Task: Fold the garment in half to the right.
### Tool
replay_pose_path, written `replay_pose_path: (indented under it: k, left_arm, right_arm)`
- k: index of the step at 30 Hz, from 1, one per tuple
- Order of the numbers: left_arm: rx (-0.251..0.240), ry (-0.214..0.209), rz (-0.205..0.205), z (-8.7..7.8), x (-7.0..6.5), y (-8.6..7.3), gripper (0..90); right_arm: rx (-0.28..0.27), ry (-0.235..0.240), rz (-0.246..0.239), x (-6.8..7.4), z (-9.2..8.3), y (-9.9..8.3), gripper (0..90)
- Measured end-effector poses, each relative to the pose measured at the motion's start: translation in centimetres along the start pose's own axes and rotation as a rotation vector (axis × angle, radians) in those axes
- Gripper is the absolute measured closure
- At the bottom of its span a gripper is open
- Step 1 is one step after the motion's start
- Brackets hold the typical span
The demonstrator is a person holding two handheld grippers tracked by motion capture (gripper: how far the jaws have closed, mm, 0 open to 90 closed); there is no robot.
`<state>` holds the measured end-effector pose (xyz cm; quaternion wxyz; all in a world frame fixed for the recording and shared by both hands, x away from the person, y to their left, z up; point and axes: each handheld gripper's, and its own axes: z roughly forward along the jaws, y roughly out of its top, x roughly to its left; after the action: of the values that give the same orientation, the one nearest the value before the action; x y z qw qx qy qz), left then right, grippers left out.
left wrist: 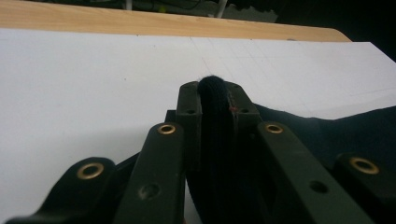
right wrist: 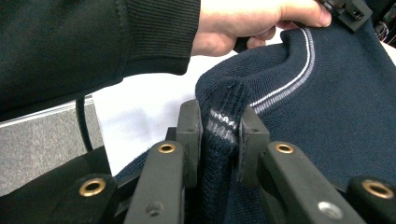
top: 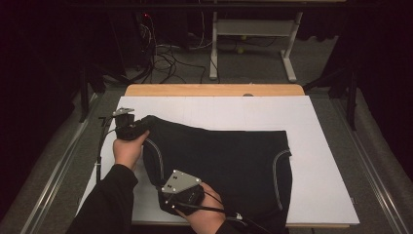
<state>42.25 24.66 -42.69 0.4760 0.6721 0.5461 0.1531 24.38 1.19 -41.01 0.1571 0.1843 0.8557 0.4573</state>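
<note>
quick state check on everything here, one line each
dark garment: spread flat on the white sheet, left edge lifted at two pinched spots
left claw: shut on a fold of the garment
right claw: shut on the striped edge
white sheet: flat on the table

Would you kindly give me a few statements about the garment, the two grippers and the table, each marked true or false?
1. The left gripper is shut on a fold of the dark garment. True.
2. The right gripper hangs open above the white sheet. False: its jaws pinch a garment edge with pale stripes.
3. The garment lies on a white sheet covering the wooden table. True.
4. The garment is bright red. False: it is dark navy with a light trim line.
5. The person's left hand holds its gripper near the sheet's left side. True.
</note>
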Motion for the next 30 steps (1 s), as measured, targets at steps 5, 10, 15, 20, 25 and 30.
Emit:
replay_pose_path:
  k: [5,10,15,20,25,30]
  left_arm:
    - [-0.021,0.003,-0.015,-0.6,0.5,0.3,75.2]
    - [-0.029,0.01,-0.026,-0.9,1.3,0.3,75.1]
    - [-0.037,0.028,-0.025,-1.5,2.0,0.4,75.1]
    - [-0.048,0.049,-0.027,-2.6,3.1,0.6,75.1]
    - [-0.052,0.075,-0.03,-3.9,4.3,0.7,75.1]
    - [-0.052,0.103,-0.014,-5.5,5.4,1.0,75.0]
  right_arm:
    - [-0.011,0.008,-0.013,0.1,0.0,0.4,75.8]
    - [-0.013,0.014,-0.019,0.4,0.4,0.8,75.8]
    - [-0.018,0.022,-0.023,0.7,1.2,1.5,75.8]
    - [-0.021,0.031,-0.041,1.3,2.2,2.4,75.8]
    - [-0.033,0.057,-0.049,1.9,3.1,3.4,75.8]
    - [-0.045,0.076,-0.057,2.6,4.1,4.3,75.8]
